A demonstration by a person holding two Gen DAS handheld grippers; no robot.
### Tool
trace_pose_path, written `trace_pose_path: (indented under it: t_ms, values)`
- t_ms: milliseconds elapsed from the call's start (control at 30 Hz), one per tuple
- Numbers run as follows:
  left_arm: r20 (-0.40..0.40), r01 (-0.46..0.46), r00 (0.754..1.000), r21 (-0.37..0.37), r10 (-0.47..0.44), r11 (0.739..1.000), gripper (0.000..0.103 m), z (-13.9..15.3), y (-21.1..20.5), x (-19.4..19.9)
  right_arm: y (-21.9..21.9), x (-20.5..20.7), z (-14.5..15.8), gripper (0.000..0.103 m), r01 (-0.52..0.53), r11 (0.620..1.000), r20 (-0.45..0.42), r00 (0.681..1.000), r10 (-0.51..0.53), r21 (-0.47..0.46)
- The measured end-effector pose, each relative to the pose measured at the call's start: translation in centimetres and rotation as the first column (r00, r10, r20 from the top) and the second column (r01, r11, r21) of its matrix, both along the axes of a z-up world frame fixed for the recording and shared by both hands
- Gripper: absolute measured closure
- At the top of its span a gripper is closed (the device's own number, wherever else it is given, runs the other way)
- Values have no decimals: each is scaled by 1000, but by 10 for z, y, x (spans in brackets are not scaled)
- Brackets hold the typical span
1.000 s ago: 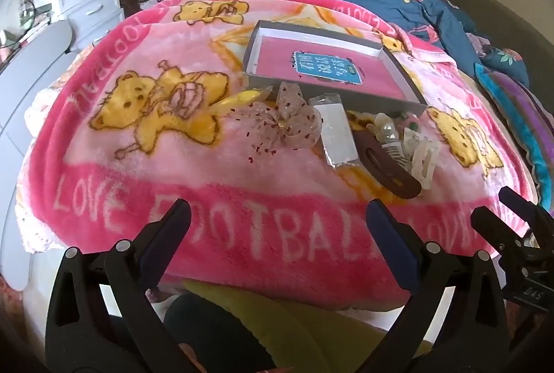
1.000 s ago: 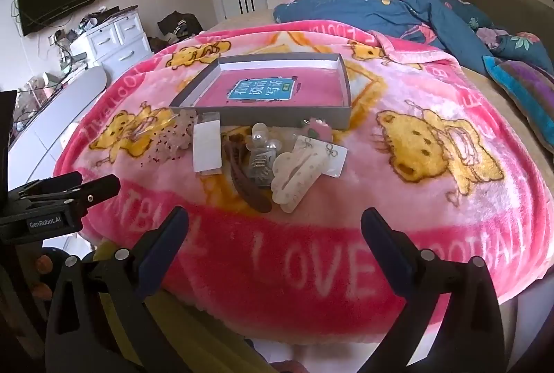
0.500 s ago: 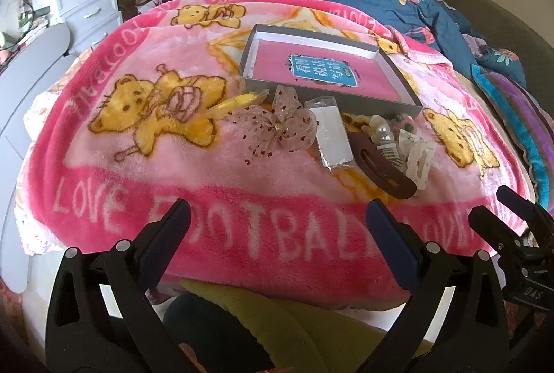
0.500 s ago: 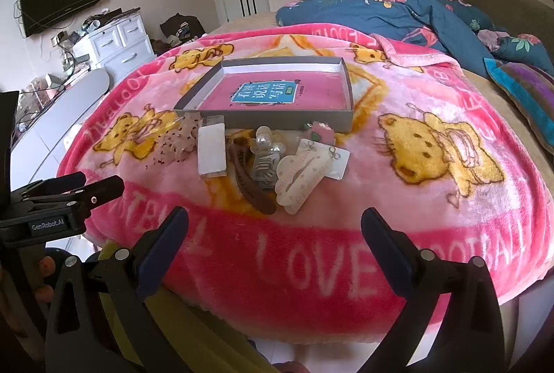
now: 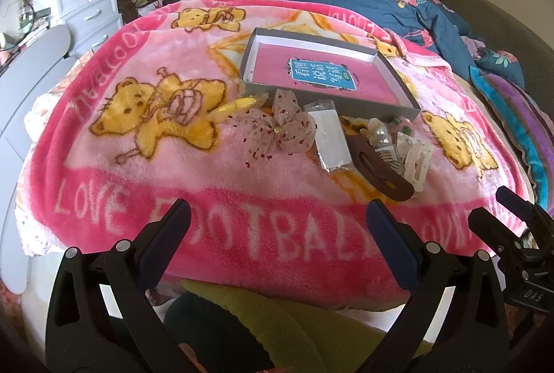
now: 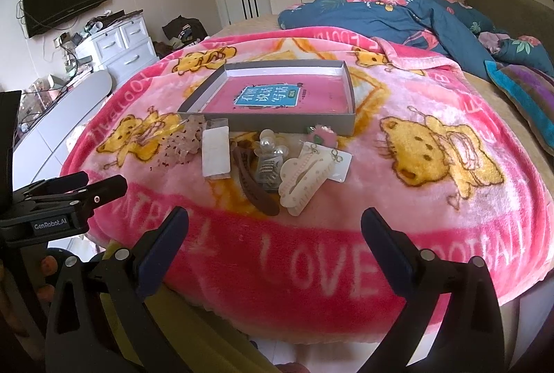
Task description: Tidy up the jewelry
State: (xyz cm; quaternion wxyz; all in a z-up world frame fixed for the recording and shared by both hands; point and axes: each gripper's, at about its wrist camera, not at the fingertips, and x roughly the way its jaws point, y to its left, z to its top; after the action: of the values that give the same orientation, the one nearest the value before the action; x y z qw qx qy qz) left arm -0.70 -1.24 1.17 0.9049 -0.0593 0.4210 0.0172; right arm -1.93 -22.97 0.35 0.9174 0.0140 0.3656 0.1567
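Left wrist fisheye view looks over the left gripper [image 5: 277, 220], whose jaws stand wide apart and empty above the near edge of a bed draped in a pink teddy-bear blanket [image 5: 145, 144]. On the blanket lies a shallow grey box [image 5: 377, 104] with a pink book [image 5: 322, 75] inside it. Just in front of the box sits a loose cluster of hair accessories and jewelry: a sheer dotted bow [image 5: 280, 129] at the left, a yellow clip [image 5: 239, 104] behind it, a white card in a clear sleeve [image 5: 330, 137] beside the bow, a long brown hair clip [image 5: 381, 168], a pearl claw clip [image 5: 379, 135], and a cream clip on a card [image 5: 417, 161] at the right end. At the lower right edge the right gripper [image 5: 509, 210] shows from the side. From the right wrist view the right gripper [image 6: 275, 224] also has its jaws spread wide, gripping nothing, short of the blanket's edge and well apart from the cluster. There the brown hair clip [image 6: 254, 182] touches the cream clip [image 6: 304, 182], and an earring card [image 6: 337, 161] lies partly under the cream clip. A small pink flower piece [image 6: 323, 134] rests against the box's front wall [image 6: 294, 123]. The left gripper [image 6: 69, 193] appears at the left edge. A blue floral duvet [image 6: 381, 12] is bunched at the far side of the bed.
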Motion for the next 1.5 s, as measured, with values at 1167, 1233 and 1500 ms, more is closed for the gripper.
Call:
trace_pose_path:
  t_ms: [1167, 1233, 1500]
  values:
    - [-2, -23, 1000, -18, 23, 1000, 8, 5, 3, 0, 3, 10, -8, 4, -31, 999, -34, 999, 33, 36]
    - [-7, -37, 999, -24, 37, 999, 8, 5, 7, 3, 4, 12, -9, 4, -34, 999, -39, 999, 35, 37]
    - [-20, -68, 998, -61, 67, 996, 8, -6, 31, 10, 8, 26, -13, 4, -48, 997, -57, 997, 52, 56]
